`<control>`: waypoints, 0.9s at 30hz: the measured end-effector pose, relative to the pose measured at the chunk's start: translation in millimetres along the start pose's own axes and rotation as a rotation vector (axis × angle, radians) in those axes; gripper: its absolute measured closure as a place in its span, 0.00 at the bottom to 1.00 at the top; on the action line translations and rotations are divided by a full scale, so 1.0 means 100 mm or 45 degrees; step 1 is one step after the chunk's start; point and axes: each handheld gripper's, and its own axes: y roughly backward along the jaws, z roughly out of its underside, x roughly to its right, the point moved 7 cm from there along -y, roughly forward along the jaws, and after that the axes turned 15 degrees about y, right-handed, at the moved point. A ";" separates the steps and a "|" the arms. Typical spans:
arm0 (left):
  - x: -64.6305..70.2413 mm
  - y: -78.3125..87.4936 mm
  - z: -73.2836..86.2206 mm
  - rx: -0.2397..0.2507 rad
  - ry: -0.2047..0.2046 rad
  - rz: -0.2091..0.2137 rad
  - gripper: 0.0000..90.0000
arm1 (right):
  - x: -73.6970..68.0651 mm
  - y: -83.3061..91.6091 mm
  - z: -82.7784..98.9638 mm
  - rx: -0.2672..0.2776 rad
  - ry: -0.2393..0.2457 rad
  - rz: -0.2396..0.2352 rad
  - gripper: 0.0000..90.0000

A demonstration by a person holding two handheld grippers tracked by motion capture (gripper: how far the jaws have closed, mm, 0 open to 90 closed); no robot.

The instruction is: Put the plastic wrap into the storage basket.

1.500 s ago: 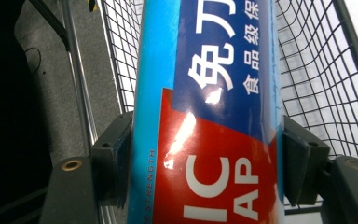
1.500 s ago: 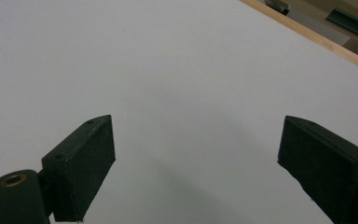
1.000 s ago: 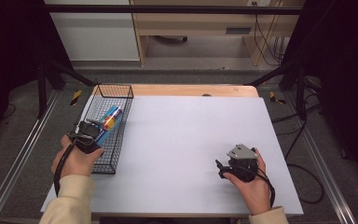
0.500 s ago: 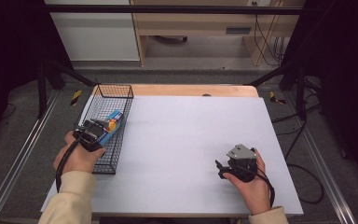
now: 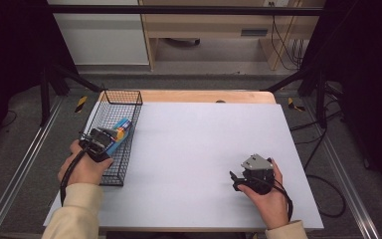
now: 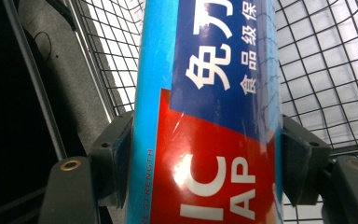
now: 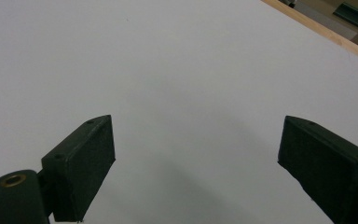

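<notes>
A blue and red box [image 5: 120, 129] with white lettering lies slanted inside the black wire basket [image 5: 123, 92] at the table's left edge. My left gripper [image 5: 109, 138] is shut on it. In the left gripper view both pads press the long sides of the box [image 6: 205, 93], with the basket mesh [image 6: 331, 70] behind it. My right gripper [image 5: 236, 179] rests low over the white table top [image 5: 204, 129] at the near right. Its jaws stand open with nothing between them, as the right gripper view shows [image 7: 196, 154] above the bare white surface [image 7: 168, 56].
A wooden strip [image 5: 204, 96] runs along the table's far edge. Metal rails [image 5: 20, 169] flank the table on the floor. Cables [image 5: 323, 194] trail off the right side, and a pale cabinet [image 5: 99, 35] stands beyond the table.
The far end of the box has dipped a little lower into the basket. The right hand and its gripper have stayed where they were.
</notes>
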 end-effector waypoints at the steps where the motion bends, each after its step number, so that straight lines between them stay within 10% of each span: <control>1: 0.00 0.00 0.00 0.001 0.000 0.000 0.34 | 0.00 0.00 0.00 0.000 0.004 0.001 0.12; 10: 0.00 0.03 0.00 0.047 0.018 0.018 0.33 | -0.01 0.00 0.00 -0.006 0.004 -0.001 0.12; 27: 0.08 0.64 -0.02 0.466 0.108 0.162 0.11 | -0.01 0.01 -0.01 -0.001 0.015 0.013 0.10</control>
